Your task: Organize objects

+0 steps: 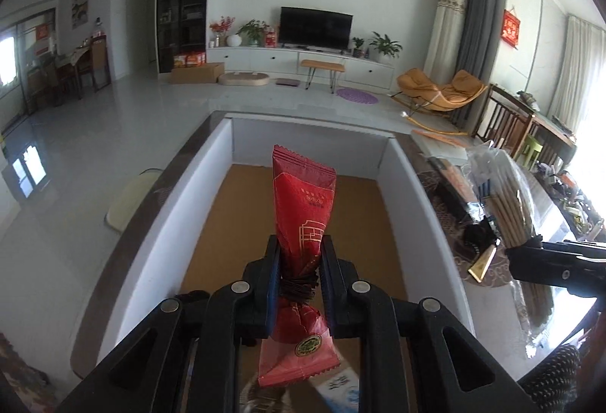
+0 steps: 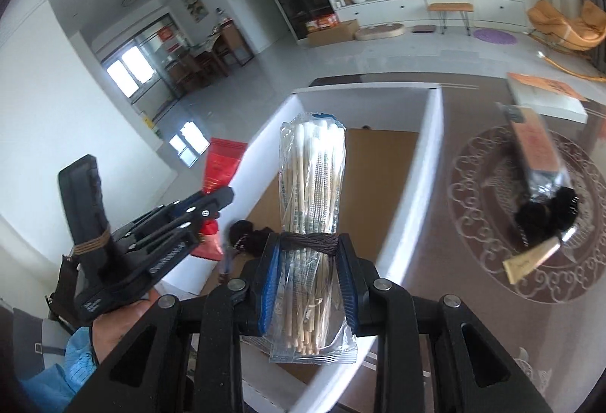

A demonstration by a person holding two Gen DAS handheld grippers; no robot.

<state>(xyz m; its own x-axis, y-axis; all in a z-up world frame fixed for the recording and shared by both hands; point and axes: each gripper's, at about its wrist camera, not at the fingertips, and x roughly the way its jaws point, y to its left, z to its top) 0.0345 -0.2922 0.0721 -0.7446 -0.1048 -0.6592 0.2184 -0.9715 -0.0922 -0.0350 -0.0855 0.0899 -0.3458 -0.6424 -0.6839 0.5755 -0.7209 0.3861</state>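
Hovering packets (image 1: 303,208) (image 2: 311,185) above open box (image 1: 159,223).

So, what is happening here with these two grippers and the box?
A person is sorting small items into a white box on the table. The left gripper is shut on a red packet, held above the brown floor of the box. The right gripper is shut on a bag of cotton swabs, held over the right wall of the box. Another clear packet lies on the table, outside the box.
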